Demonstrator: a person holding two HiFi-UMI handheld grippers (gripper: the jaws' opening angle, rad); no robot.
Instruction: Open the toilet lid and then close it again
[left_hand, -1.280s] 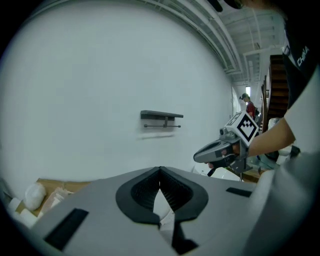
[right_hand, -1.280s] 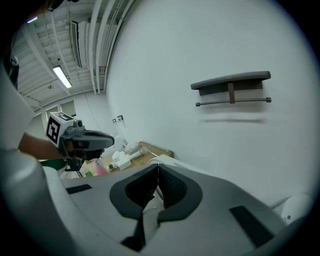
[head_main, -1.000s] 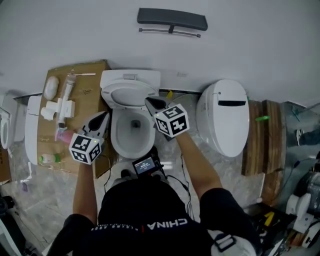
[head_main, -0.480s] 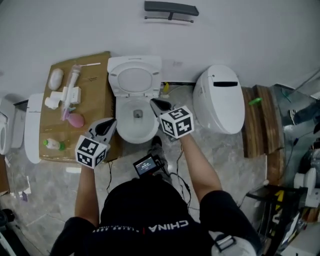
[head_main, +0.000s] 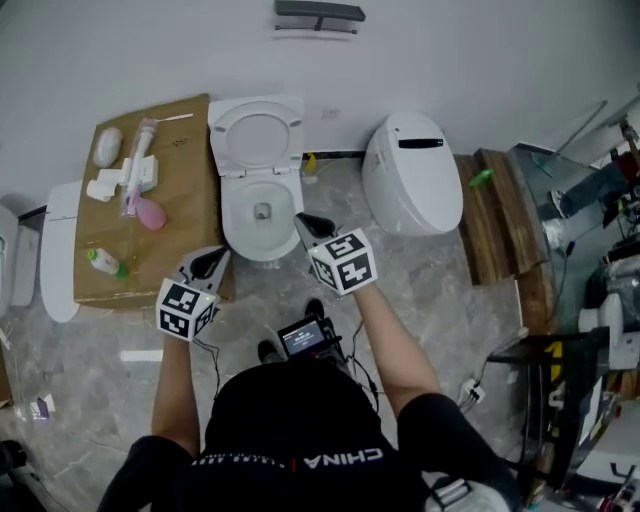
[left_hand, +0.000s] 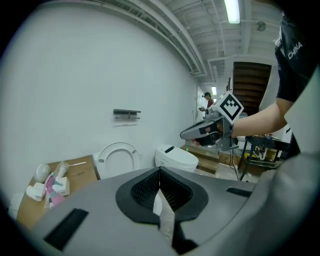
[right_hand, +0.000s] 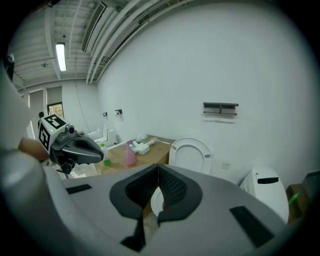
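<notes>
The white toilet (head_main: 260, 205) stands against the wall with its lid (head_main: 256, 133) raised, bowl showing. Both grippers hang in the air in front of the bowl, apart from it and holding nothing. My left gripper (head_main: 217, 253) is shut, to the left of the bowl's front. My right gripper (head_main: 301, 219) is shut too, just right of the bowl's front rim. In the left gripper view the closed jaws (left_hand: 160, 172) point toward the raised lid (left_hand: 118, 157), and the right gripper (left_hand: 206, 128) shows beyond. In the right gripper view the jaws (right_hand: 159, 171) meet below the lid (right_hand: 191, 153).
A second toilet (head_main: 411, 172) with its lid down stands to the right. Left of the toilet lies a cardboard sheet (head_main: 190, 190) carrying a pink bottle (head_main: 151, 213) and other small items. Wooden planks (head_main: 495, 215) and equipment crowd the right side. Cables and a small screen (head_main: 305, 337) sit at the person's feet.
The person has stepped back from the toilet. Both grippers have drawn away from the bowl toward the person, still shut. The lid stays raised.
</notes>
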